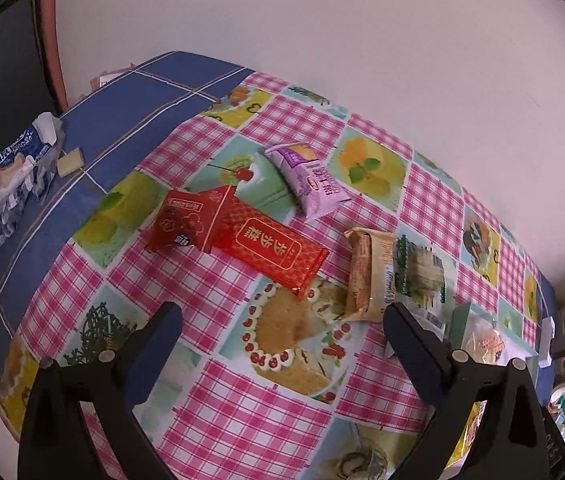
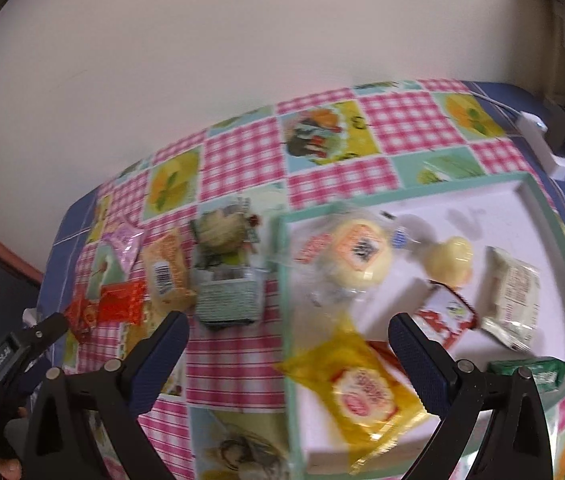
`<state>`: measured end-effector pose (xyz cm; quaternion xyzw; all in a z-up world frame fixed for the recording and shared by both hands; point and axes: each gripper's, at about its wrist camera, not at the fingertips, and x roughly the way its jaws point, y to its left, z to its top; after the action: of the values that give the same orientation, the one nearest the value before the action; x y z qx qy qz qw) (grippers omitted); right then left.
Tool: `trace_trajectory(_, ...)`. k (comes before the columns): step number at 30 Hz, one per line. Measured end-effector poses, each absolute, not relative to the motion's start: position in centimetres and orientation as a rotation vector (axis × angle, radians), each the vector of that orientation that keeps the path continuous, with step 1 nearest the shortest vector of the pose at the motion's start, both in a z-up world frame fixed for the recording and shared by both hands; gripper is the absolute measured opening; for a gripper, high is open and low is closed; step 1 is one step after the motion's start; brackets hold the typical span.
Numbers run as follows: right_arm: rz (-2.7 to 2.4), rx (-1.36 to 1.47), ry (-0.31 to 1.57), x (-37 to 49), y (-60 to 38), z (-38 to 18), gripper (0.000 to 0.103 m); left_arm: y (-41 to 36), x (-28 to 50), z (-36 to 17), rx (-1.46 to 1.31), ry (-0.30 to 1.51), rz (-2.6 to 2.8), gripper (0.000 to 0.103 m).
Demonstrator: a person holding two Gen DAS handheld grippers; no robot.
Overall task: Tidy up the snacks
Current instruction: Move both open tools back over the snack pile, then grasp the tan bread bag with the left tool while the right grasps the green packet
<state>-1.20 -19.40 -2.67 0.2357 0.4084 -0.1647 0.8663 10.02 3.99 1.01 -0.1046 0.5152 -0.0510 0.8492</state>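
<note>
Both my grippers stand with jaws wide apart and nothing between them. My right gripper [image 2: 288, 340] hangs over the near edge of the tray [image 2: 530, 188], where a yellow packet [image 2: 362, 396] lies with one corner poking over the rim. I judge that corner the first risk: if I sweep across low, a finger could catch it and drag the packet back out onto the tablecloth [image 2: 234, 360]. The tray also holds a round yellow cake [image 2: 360, 256], a pale packet [image 2: 516, 284], a red-and-white one [image 2: 442, 316] and a green one [image 2: 538, 372], so space near me is tight.

My left gripper [image 1: 282, 320] hovers above the snacks not yet sorted: a long red bar [image 1: 270, 250] overlapping a smaller red packet [image 1: 180, 222], a purple pouch [image 1: 314, 184], and a tan biscuit pack [image 1: 366, 272] touching a green-printed packet [image 1: 418, 268]. Grabbing one of an overlapping pair may shift or lift its neighbour. A blue-and-white bag [image 1: 22, 160] sits well apart on the blue cloth.
</note>
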Motion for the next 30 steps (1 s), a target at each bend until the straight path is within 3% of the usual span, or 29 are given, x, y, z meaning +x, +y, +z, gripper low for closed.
trace_trajectory(9, -0.304, 0.462, 0.865, 1.5, -17.8, -3.0, 0.099, 3.0, 11.9, -0.3, -0.258, 1.134, -0.144, 0.100)
trace_trajectory(19, -0.260, 0.460, 0.895, 5.2, -16.8, -4.2, 0.075, 0.5, 15.0, -1.8, -0.325, 1.159, -0.233, 0.100)
trace_trajectory(24, -0.230, 0.436, 0.934, 7.2, -15.7, -5.8, 0.068, -1.3, 16.2, -2.6, -0.329, 1.167, -0.279, 0.099)
trace_trajectory(30, -0.228, 0.418, 0.971, 8.5, -15.5, -7.5, 0.064, -3.9, 17.0, -4.7, -0.283, 1.212, -0.325, 0.087)
